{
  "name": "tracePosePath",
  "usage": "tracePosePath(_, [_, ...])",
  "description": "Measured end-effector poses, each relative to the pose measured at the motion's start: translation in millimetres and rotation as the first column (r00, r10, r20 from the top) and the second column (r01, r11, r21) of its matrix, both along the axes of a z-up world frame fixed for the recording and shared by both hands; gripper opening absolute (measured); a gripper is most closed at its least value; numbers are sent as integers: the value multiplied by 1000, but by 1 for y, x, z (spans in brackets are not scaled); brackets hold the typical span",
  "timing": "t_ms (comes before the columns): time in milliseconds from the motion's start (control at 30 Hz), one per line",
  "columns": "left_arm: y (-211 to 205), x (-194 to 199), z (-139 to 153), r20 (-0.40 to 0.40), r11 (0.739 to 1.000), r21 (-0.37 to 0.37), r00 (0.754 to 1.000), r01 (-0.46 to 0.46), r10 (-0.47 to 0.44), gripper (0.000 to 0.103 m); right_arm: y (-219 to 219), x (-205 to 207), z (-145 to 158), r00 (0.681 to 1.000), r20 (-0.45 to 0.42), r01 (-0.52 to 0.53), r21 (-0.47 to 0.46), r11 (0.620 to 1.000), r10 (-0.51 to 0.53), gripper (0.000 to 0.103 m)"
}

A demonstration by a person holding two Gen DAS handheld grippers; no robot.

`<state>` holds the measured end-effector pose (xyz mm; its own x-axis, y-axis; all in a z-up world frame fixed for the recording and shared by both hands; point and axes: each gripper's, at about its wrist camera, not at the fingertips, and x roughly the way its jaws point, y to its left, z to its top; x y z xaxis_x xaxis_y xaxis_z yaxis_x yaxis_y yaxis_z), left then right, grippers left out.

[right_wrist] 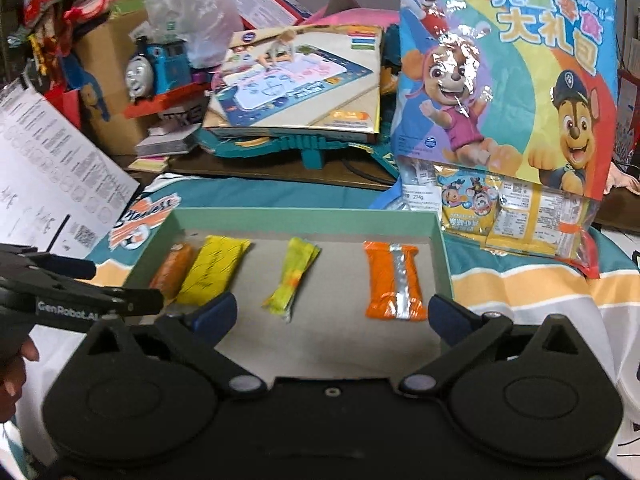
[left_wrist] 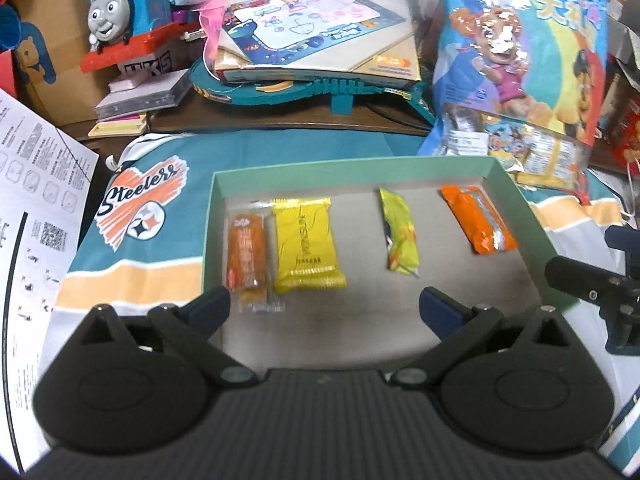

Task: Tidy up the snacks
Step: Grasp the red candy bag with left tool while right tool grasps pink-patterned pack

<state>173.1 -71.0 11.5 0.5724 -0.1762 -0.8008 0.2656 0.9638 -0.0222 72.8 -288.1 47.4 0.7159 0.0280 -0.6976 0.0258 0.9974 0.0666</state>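
A shallow green box (left_wrist: 352, 166) (right_wrist: 304, 218) holds several snack packets in a row: a brown-orange sausage stick (left_wrist: 246, 254) (right_wrist: 174, 266), a yellow pack (left_wrist: 306, 246) (right_wrist: 212, 272), a yellow-green pack (left_wrist: 400, 238) (right_wrist: 294, 278) and an orange pack (left_wrist: 478, 218) (right_wrist: 392, 280). My left gripper (left_wrist: 324, 306) hangs open above the box's near part, nothing between its fingers. My right gripper (right_wrist: 332, 312) is open too, above the box's near right part, empty. Each gripper shows at the edge of the other's view.
A large cartoon snack bag (left_wrist: 524, 60) (right_wrist: 504, 100) lies behind the box on the right. Behind it sit a drawing-mat box (left_wrist: 316, 28), a blue toy train (left_wrist: 124, 12) and a cardboard carton. A printed sheet (left_wrist: 36, 208) lies left. A teal and orange cloth (left_wrist: 152, 216) covers the table.
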Motion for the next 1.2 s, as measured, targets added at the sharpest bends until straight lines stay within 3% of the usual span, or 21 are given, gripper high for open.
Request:
tracePosePath(300, [13, -51, -18, -40, 999, 6, 999, 35, -35, 103, 8, -53, -13, 999, -44, 12, 33, 999, -11, 103])
tracePosePath(600, [38, -87, -66, -123, 999, 16, 991, 50, -48, 103, 11, -103, -64, 986, -154, 77, 106, 991, -60, 103])
tracePosePath(633, [37, -88, -69, -129, 998, 17, 990, 59, -56, 103, 14, -106, -70, 985, -165, 76, 112, 991, -57, 101])
tracePosePath(700, [31, -89, -75, -132, 996, 22, 988, 81, -77, 100, 19, -108, -77, 981, -189, 66, 148, 987, -37, 88])
tracePosePath(733, [28, -89, -77, -130, 996, 25, 988, 89, -85, 99, 22, -108, -82, 979, -204, 59, 176, 983, -23, 77])
tracePosePath(833, [20, -88, -83, -137, 993, 21, 984, 119, -115, 75, 32, -103, -88, 975, -221, 37, 195, 980, 7, 49])
tracePosePath(867, [18, -87, -85, -150, 991, -2, 979, 136, -135, 62, 34, -100, -89, 975, -223, 30, 197, 980, 15, 46])
tracePosePath(967, [16, -91, -85, -123, 988, -2, 980, 156, -155, 56, 39, -87, -89, 975, -218, 14, 198, 980, 30, 46])
tracePosePath(1200, [30, -90, -83, -137, 986, -63, 977, 154, -161, 56, 44, -53, -103, 973, -228, 2, 164, 986, 36, 46])
